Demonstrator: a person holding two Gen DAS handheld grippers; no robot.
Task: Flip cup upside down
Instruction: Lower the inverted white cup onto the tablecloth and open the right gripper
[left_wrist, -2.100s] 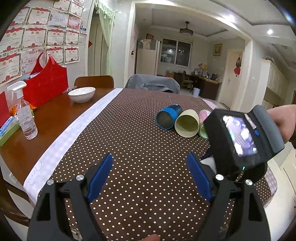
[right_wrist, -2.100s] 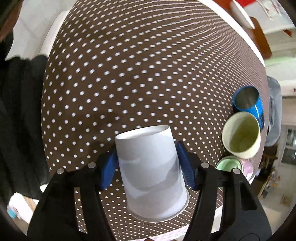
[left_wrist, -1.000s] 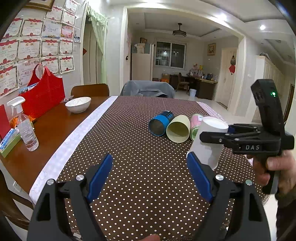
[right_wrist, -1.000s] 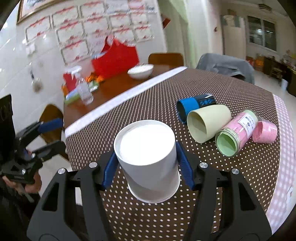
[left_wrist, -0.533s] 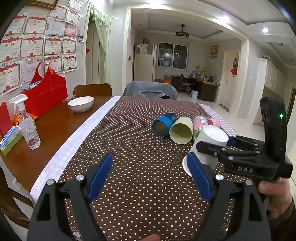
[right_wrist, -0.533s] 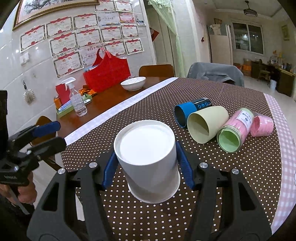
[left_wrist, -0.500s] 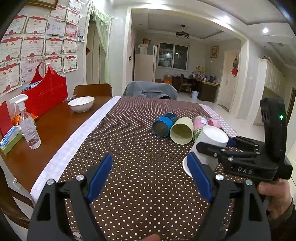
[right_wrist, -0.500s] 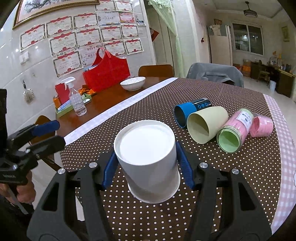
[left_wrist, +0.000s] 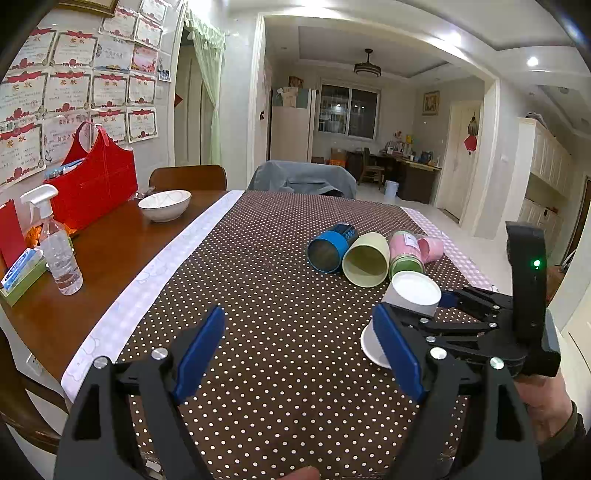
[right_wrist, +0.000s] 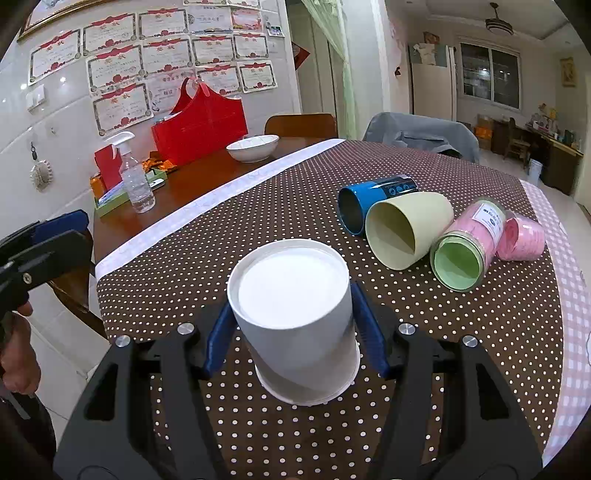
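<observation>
White cup (right_wrist: 295, 317) inverted between right tool (right_wrist: 295, 343) pads

home dining room: dining table (left_wrist: 122, 254), fridge (left_wrist: 290, 129) (certificates (right_wrist: 122, 103) on wall)

Certificate-covered wall (left_wrist: 74, 92), wooden chair (left_wrist: 187, 177), ceiling lamp (left_wrist: 366, 68) (lit, perhaps), far window (left_wrist: 349, 112)
</observation>
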